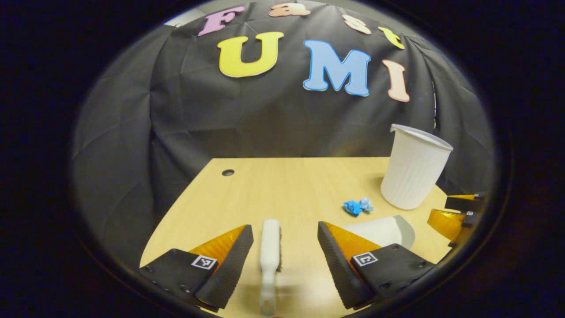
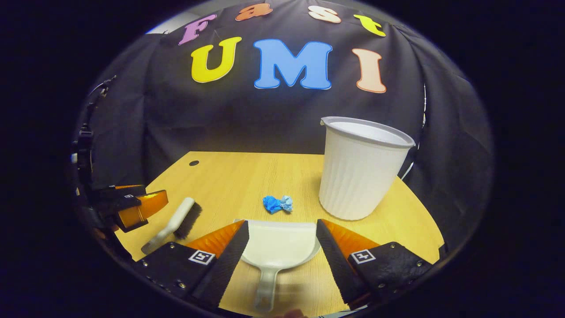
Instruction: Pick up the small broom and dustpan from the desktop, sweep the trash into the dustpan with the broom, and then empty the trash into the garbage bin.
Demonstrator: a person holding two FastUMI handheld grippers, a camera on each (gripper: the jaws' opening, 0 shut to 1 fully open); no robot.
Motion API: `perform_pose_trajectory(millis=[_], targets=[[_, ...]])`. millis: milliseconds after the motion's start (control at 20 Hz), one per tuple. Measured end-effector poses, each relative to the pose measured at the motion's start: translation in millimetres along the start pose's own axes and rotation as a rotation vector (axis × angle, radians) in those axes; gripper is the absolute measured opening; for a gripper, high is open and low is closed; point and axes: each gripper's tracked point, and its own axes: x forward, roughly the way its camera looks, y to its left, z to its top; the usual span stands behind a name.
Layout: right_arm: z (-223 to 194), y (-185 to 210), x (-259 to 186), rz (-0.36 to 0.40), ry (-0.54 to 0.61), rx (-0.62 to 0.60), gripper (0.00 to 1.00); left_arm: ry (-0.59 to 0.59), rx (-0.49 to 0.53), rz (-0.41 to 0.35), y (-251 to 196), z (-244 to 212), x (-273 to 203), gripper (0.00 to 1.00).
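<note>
**Both grippers lining up on the handles**

On the desk, the left gripper is hanging spread-fingered astride the small broom; the right gripper, equally unclenched, is straddling the dustpan (both probably light, stiff plastic, best pinched mid-handle).

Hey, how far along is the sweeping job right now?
Nothing is finished yet. The broom and dustpan lie on the desk, each lined up between open jaws of the left gripper and right gripper, ungrasped. The blue trash sits unswept beside the white bin. Grasping, sweeping and emptying remain.
</note>
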Motion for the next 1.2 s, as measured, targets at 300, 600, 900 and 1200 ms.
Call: perform_pose_trajectory(millis=[300,600,900,1200], targets=[[-40.7,2.0,11.8,-0.003,0.165,0.013,0.96,0.184,-0.041,0.001,15.3,-48.7,18.5,0.96],[-69.4,3.9,18.0,-0.010,0.289,0.033,0.96,0.338,-0.056,-0.012,20.4,-91.9,25.0,0.99],[-101.4,9.9,17.9,0.010,0.408,0.045,0.96,0.425,-0.059,-0.017,23.4,-118.0,31.0,0.96],[-127.6,15.5,36.1,0.015,0.513,0.038,0.96,0.495,-0.056,-0.023,26.7,-135.5,47.2,0.96]])
